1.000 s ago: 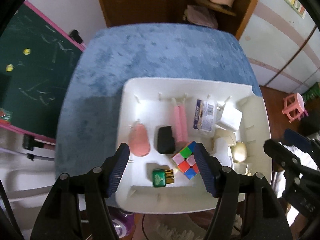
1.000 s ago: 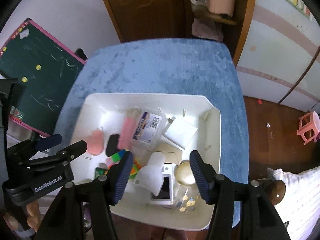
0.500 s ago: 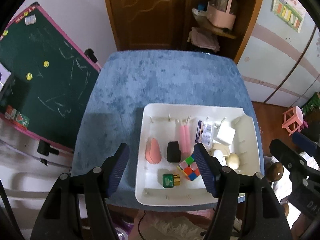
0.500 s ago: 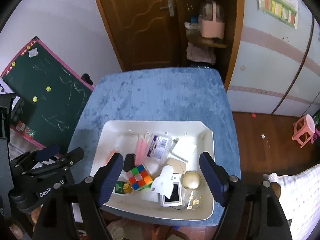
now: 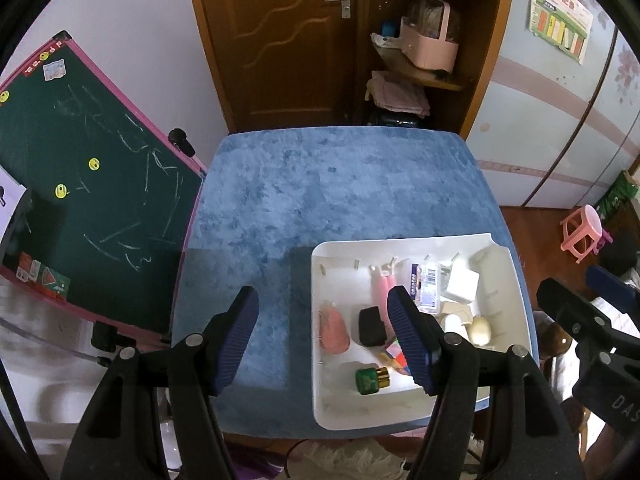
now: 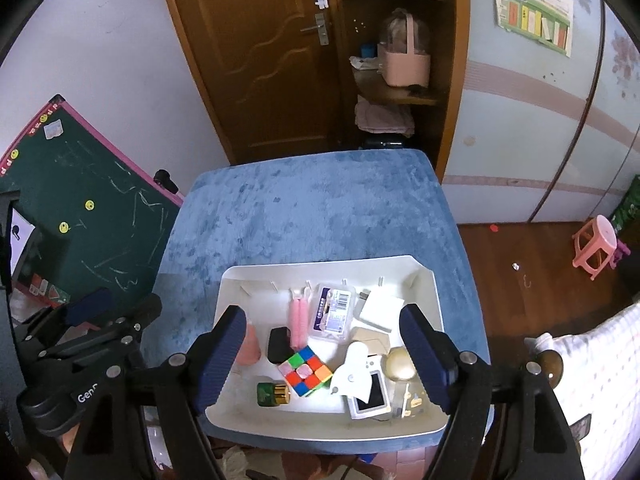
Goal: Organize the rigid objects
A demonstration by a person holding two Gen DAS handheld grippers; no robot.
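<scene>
A white tray (image 6: 434,304) sits on the near right part of a blue-covered table (image 6: 312,216). In it lie a colour cube (image 6: 306,372), a green bottle with a gold cap (image 6: 272,394), a pink oval piece (image 5: 334,328), a black block (image 5: 372,326), two pink sticks (image 6: 300,320), a clear labelled box (image 6: 336,314), a white square box (image 6: 380,310), a gold egg shape (image 6: 400,364) and a small white device with a dark screen (image 6: 370,396). My left gripper (image 5: 322,312) hangs open high over the tray's left edge. My right gripper (image 6: 322,324) hangs open above the tray, holding nothing.
A green chalkboard (image 5: 80,208) leans at the table's left. Behind the table stand a brown door (image 6: 260,60) and a corner shelf with a pink basket (image 6: 404,64). A pink stool (image 6: 596,246) stands on the wooden floor to the right.
Both grippers have risen away from the tray, so the objects look smaller and more of the room shows. The right jaws stand wider than a second ago.
</scene>
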